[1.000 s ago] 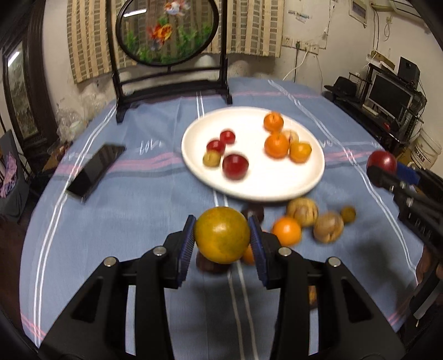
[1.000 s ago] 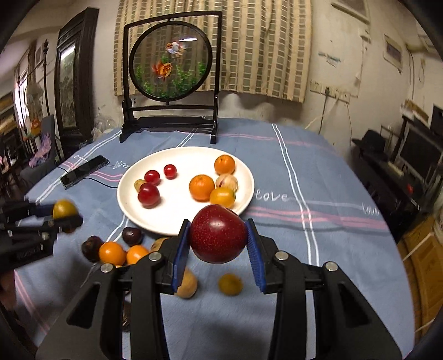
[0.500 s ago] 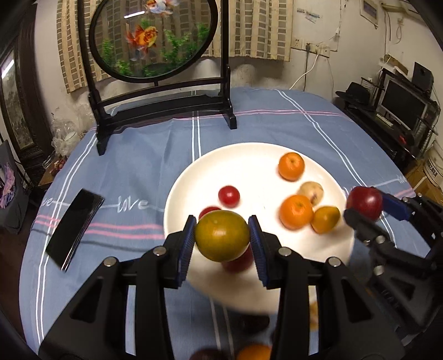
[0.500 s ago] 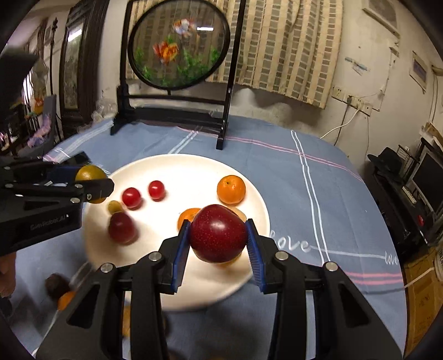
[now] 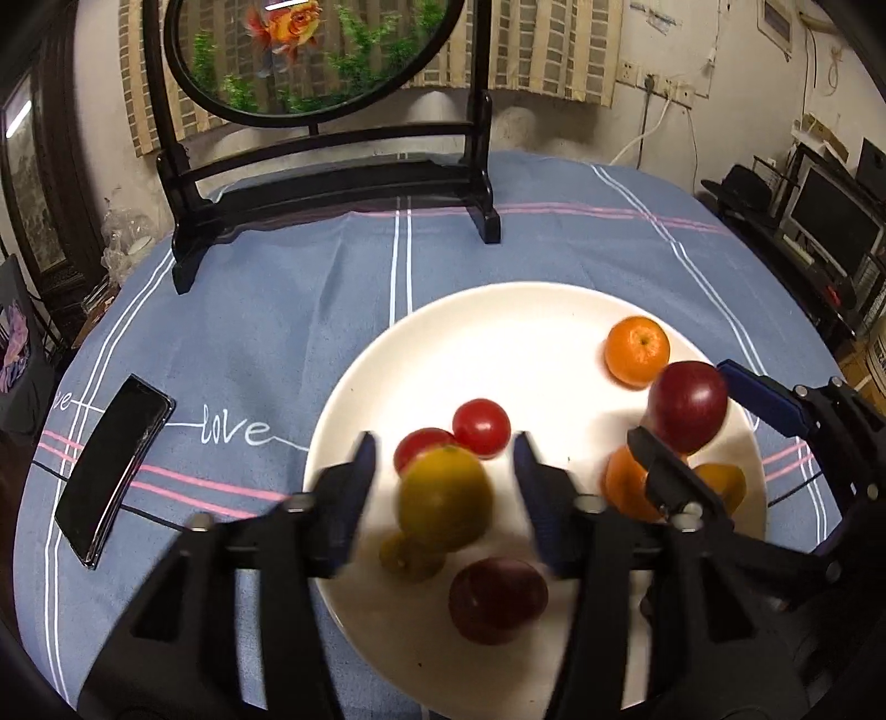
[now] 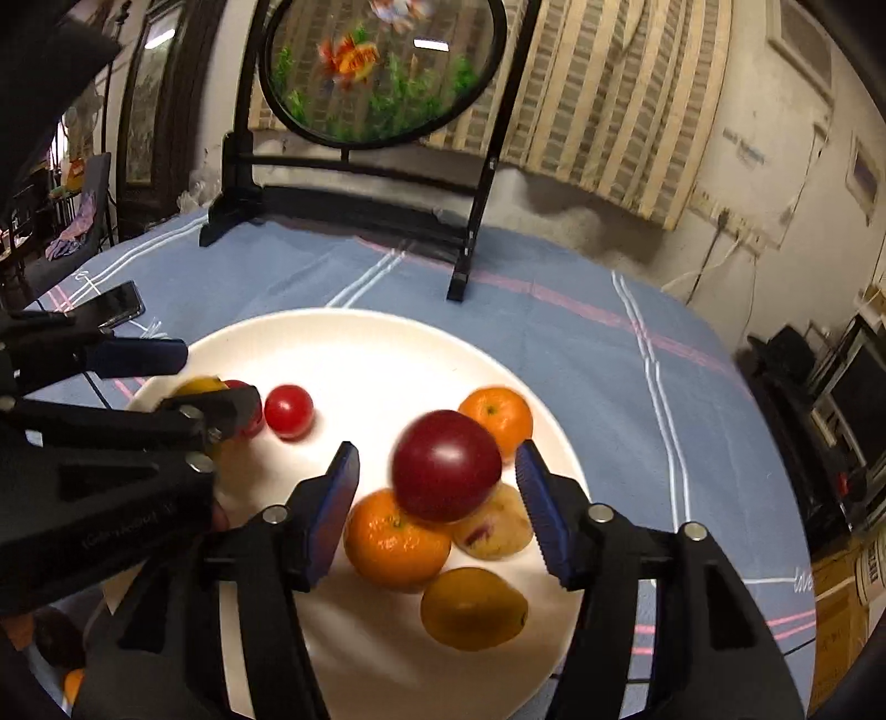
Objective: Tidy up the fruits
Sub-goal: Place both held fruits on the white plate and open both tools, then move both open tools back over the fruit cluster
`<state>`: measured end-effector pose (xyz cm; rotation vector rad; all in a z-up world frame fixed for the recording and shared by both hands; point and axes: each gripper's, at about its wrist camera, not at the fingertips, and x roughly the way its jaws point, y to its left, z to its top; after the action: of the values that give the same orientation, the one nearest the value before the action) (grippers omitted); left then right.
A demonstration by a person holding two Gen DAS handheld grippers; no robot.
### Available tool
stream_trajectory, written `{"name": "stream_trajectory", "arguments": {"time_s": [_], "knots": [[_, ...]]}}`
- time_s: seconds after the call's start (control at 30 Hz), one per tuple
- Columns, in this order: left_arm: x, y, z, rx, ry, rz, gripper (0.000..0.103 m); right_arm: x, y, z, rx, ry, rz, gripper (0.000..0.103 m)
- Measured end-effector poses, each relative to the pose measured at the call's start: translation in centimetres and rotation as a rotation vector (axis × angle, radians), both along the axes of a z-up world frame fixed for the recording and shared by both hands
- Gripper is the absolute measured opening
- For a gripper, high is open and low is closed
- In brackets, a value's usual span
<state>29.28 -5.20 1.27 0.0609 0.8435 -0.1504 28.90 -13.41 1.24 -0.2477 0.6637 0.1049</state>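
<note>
A blue striped cloth covers the counter (image 5: 288,310), with a white plate (image 5: 498,310) on it. A yellow-green fruit (image 5: 446,498), blurred, sits over the plate between the pads of the left tongs (image 5: 443,471), whose jaws have just been opening and stand clear of it. A dark red fruit (image 6: 446,465) likewise lies between the parted right tongs (image 6: 437,471), just opened, above an orange (image 6: 396,540). A phone (image 5: 111,471) lies left; a round screen (image 5: 310,50) stands behind.
</note>
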Motion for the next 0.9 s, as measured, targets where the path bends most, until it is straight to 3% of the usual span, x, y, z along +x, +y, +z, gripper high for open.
{"name": "stream_trajectory", "arguments": {"time_s": [0.1,0.33,0.7,0.9], "knots": [[-0.6,0.0,0.6,-0.003,-0.023,-0.006,0.057,-0.5,-0.3,0.4,0.022,0.005,-0.001,0.06],[-3.5,0.9,1.3,0.005,-0.058,0.035,0.079,-3.5,-2.4,1.7,0.088,-0.016,-0.024,0.06],[-11.4,4.5,1.6,-0.061,-0.045,0.05,0.087,-12.6,-5.8,1.0,0.134,0.007,-0.057,0.06],[-16.4,5.7,1.1,-0.026,-0.086,0.072,0.088,-17.7,-6.3,-0.4,0.15,0.031,-0.073,0.06]]}}
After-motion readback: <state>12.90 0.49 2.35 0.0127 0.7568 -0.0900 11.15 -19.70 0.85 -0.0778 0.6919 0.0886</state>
